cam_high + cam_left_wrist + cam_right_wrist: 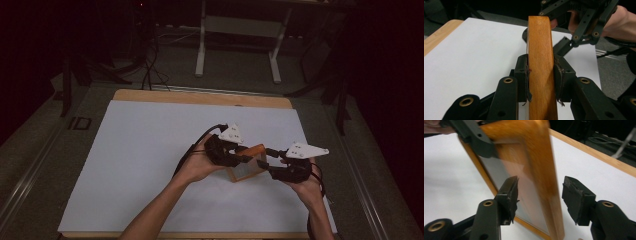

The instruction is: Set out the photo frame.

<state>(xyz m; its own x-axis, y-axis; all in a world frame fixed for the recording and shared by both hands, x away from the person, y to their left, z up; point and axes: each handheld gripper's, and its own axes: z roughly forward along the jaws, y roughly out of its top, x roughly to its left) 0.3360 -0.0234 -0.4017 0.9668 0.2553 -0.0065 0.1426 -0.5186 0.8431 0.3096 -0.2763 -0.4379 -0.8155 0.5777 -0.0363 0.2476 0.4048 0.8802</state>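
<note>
Blurred in the right gripper view: orange-brown wooden picture frame (541, 170), lower end cut off by bottom edge. In the high view, partly hidden behind left gripper (239, 156).

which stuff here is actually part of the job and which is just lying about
In the job:
- orange-brown wooden picture frame with glass pane, clamped upright
- left gripper, shut on frame
- right gripper, open, jaws either side of frame

Lying about:
- white sheet covering wooden table
- white metal stand on floor

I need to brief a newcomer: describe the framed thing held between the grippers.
On the white sheet covering the table, right of centre, stands a wooden picture frame. The left gripper clamps its edge; the right gripper straddles it, open. It is the sole orange-brown thing there.
</note>
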